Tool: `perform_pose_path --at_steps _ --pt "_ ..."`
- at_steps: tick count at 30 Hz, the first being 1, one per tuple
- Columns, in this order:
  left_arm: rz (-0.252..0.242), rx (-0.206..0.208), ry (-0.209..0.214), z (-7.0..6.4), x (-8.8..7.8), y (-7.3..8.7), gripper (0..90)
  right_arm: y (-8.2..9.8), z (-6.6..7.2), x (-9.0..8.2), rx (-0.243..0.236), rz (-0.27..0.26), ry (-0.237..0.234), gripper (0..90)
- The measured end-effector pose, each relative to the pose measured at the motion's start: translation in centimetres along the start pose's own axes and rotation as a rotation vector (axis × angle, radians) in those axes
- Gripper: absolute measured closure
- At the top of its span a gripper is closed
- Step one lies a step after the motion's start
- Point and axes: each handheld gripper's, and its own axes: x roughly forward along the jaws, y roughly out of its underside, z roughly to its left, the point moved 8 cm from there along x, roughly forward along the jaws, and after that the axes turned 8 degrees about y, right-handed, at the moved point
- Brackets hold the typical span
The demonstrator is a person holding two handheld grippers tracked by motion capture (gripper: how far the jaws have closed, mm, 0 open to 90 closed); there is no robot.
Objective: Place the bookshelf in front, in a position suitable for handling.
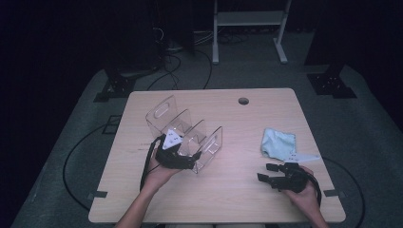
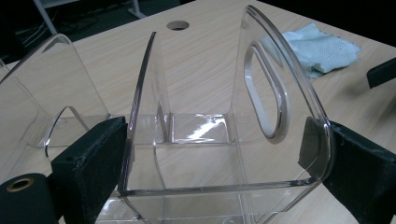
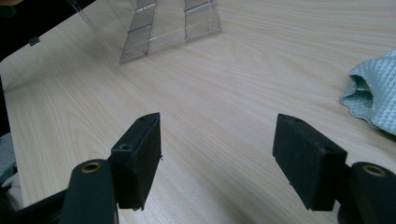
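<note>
A clear acrylic rack (image 1: 183, 130) with several upright dividers stands left of the table's centre. My left gripper (image 1: 192, 160) reaches into its near end. In the left gripper view the two black pads (image 2: 100, 149) press from outside on one compartment (image 2: 201, 126), one on a divider and the other on the handled end panel. My right gripper (image 1: 265, 172) hovers open over bare wood near the front right, its jaws (image 3: 217, 149) wide apart with nothing between them. A pale blue cloth (image 1: 279, 144) lies crumpled just beyond it.
The light wooden table (image 1: 228, 190) has a round cable hole (image 1: 243, 100) at its back middle. Dark floor, cables and stand bases surround the table. The rack's corner (image 3: 154, 23) shows far ahead of the right gripper, and the cloth (image 3: 373, 93) lies to its right.
</note>
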Motion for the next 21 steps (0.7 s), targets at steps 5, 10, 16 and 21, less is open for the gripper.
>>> perform_pose_path --at_steps 5,10,16,21 --pt "0.006 -0.002 0.020 -1.1 0.3 -0.1 6.1 0.0 0.0 0.0 0.001 -0.001 -0.001 31.7" --pt "0.008 -0.002 0.035 -1.8 0.5 -0.2 5.6 0.0 0.1 0.1 -0.004 -0.003 -0.005 31.7" --pt "0.004 -0.003 0.054 -2.6 0.7 -0.3 5.1 0.0 0.1 0.1 -0.007 -0.002 -0.008 31.8" --pt "-0.004 -0.001 0.069 -2.8 0.7 -0.4 4.5 0.0 0.1 0.1 -0.006 0.001 -0.009 31.7"
